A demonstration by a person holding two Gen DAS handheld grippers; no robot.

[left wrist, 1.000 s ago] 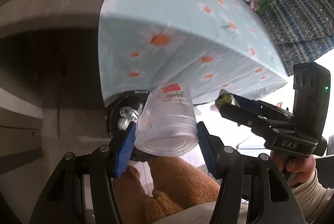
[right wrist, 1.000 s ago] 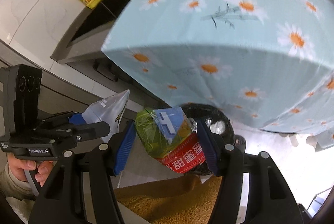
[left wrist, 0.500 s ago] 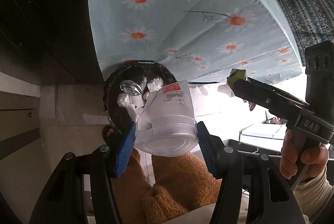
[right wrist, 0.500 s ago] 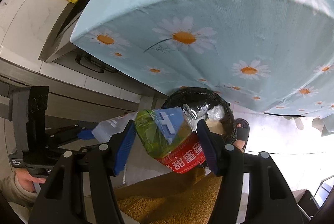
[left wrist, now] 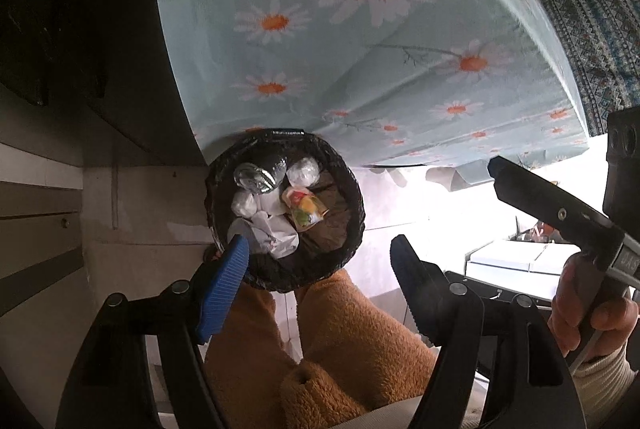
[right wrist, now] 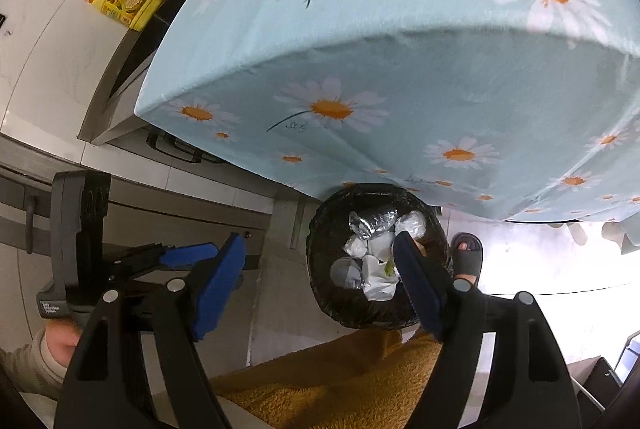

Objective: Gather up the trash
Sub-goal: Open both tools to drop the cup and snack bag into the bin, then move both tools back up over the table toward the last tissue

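Observation:
A round bin with a black liner [left wrist: 356, 213] stands on the floor under the table edge. Crumpled white plastic [left wrist: 272, 233], clear wrap [left wrist: 260, 175] and a colourful snack packet [left wrist: 306, 209] lie inside it. My left gripper [left wrist: 318, 269] hangs above the bin's near rim, its jaws opening with nothing between them. In the right wrist view the same bin [right wrist: 320, 249] sits below my right gripper [right wrist: 320, 281], whose jaws are also opening and empty. Its right finger [right wrist: 420, 285] covers part of the trash [right wrist: 372, 269].
A table under a light blue daisy cloth [left wrist: 360, 49] [right wrist: 400, 69] overhangs the bin's far side. The person's brown fleece legs [left wrist: 340, 349] are just below the grippers, and a foot in a grey slipper [right wrist: 466, 255] stands right of the bin. A dark counter with a yellow bottle [right wrist: 124, 3] is at left.
Both grippers sank toward the bin and their jaws spread. The clear plastic cup left the left gripper and the green and red packet left the right; the packet now lies in the bin.

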